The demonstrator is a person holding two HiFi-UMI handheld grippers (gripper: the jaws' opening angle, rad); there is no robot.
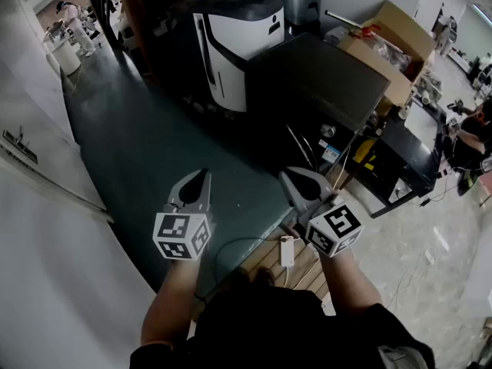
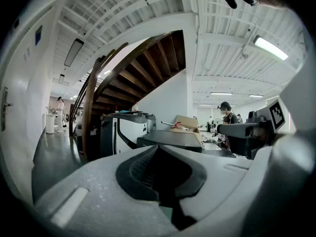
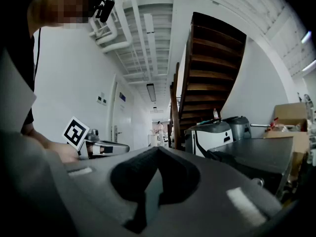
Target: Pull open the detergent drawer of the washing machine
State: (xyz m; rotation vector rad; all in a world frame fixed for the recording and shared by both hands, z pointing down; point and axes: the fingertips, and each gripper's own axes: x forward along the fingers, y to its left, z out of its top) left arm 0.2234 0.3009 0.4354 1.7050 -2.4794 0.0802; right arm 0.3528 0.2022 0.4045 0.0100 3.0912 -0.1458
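Note:
A white and black washing machine (image 1: 231,48) stands at the far side of the dark floor, beside a dark flat-topped cabinet (image 1: 319,83). I cannot make out its detergent drawer. The machine also appears in the left gripper view as the white and black washing machine (image 2: 123,130) and in the right gripper view as the same washing machine (image 3: 217,132). My left gripper (image 1: 204,177) and right gripper (image 1: 289,177) hover side by side over the floor, well short of the machine, both pointing toward it. The left gripper (image 2: 158,148) is shut and empty. The right gripper (image 3: 158,150) is also shut with nothing in it.
A wooden staircase (image 2: 133,73) rises behind the machine. An open cardboard box (image 1: 392,41) sits behind the cabinet, with a black low table (image 1: 407,156) to the right. A white wall (image 1: 46,229) lines the left. A white power adapter (image 1: 287,250) lies near my feet. People stand far off.

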